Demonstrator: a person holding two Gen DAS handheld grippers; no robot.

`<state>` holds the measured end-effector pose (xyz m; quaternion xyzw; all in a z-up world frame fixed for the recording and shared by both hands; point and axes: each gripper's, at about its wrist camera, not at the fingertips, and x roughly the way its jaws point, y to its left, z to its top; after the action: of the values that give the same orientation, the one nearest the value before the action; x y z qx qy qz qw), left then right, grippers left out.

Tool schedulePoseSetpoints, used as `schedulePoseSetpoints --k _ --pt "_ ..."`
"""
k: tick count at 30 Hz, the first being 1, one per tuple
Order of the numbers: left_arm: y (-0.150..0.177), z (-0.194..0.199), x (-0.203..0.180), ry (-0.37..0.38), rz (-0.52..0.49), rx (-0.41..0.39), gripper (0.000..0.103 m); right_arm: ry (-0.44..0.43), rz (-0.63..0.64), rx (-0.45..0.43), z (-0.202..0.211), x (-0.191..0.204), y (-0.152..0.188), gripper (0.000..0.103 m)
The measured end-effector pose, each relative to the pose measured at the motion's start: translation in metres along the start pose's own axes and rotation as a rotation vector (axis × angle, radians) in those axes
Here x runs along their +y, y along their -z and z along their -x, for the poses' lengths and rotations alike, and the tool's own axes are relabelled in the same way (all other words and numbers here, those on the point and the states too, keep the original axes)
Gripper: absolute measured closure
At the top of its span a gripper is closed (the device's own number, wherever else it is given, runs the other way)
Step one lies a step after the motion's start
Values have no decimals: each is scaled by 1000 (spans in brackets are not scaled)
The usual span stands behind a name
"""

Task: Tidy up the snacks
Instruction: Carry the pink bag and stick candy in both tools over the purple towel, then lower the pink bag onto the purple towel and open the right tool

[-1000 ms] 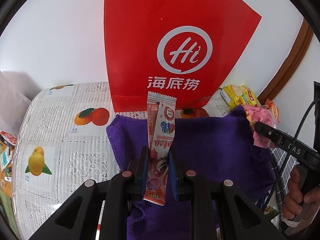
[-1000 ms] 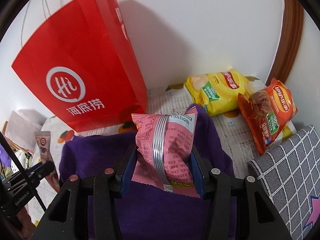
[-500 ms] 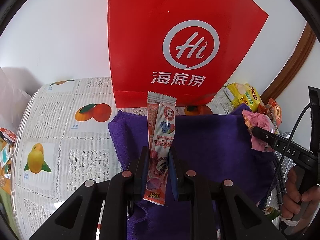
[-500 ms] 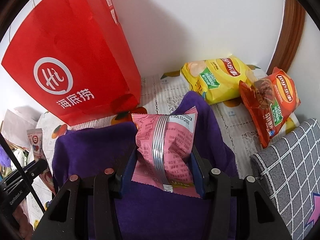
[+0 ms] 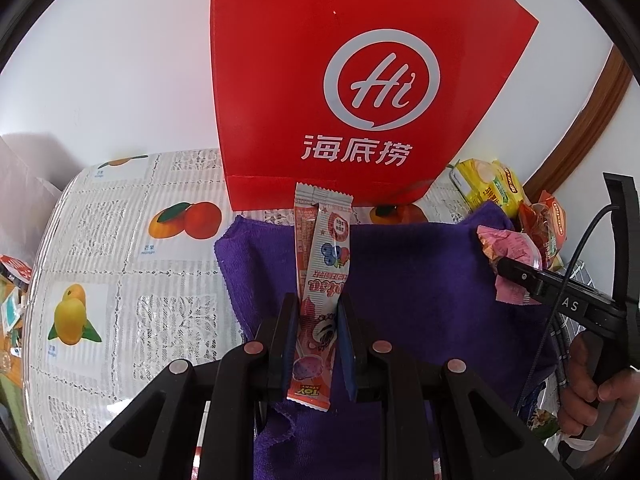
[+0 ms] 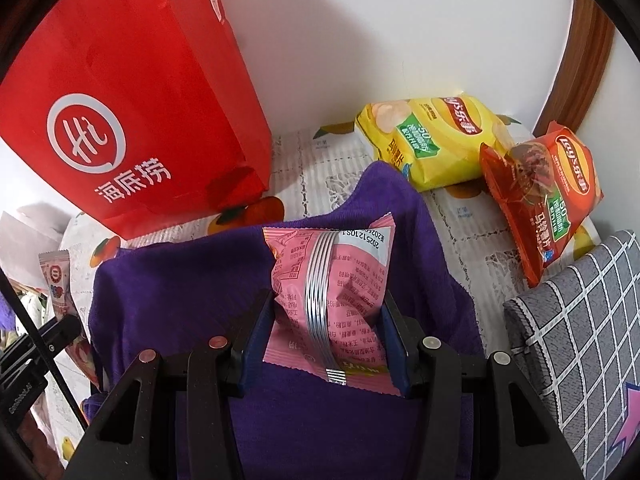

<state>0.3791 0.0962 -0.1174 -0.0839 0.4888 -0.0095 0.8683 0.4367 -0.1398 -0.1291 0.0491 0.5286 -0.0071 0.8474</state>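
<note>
My left gripper [image 5: 316, 316] is shut on a long pink-and-white stick snack [image 5: 322, 280], held upright over the purple towel [image 5: 420, 272]. My right gripper [image 6: 329, 312] is shut on a pink snack packet [image 6: 340, 292] with a silver seam, also above the purple towel [image 6: 180, 288]. In the left wrist view the pink packet [image 5: 508, 248] and the right gripper show at the far right, with a hand [image 5: 600, 392] on the handle. In the right wrist view the stick snack [image 6: 58, 280] appears at the left edge. A tall red paper bag [image 5: 360, 80] stands behind the towel.
A yellow chip bag [image 6: 432, 144] and an orange chip bag [image 6: 544, 196] lie at the back right by the wall. A grey checked cushion [image 6: 580, 328] sits to the right. The fruit-print tablecloth [image 5: 100, 240] stretches left of the towel. A brown wooden frame [image 6: 580, 52] runs up the wall.
The right gripper has sunk a little toward the towel with the pink packet. The left gripper keeps its hold in the same place.
</note>
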Motion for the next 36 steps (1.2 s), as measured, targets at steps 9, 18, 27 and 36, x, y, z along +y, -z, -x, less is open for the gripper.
schedulePoseSetpoints --k 9,18,27,36 --pt "0 -1 0 0 -1 4 85 1 13 20 -7 4 3 52" --pt "1 -2 0 5 -1 7 85 2 30 34 -11 6 3 51" --pt "1 -2 0 6 -6 9 85 15 49 35 -12 11 3 51" --pt "3 -7 -3 1 -15 29 84 6 65 -28 16 14 2 46"
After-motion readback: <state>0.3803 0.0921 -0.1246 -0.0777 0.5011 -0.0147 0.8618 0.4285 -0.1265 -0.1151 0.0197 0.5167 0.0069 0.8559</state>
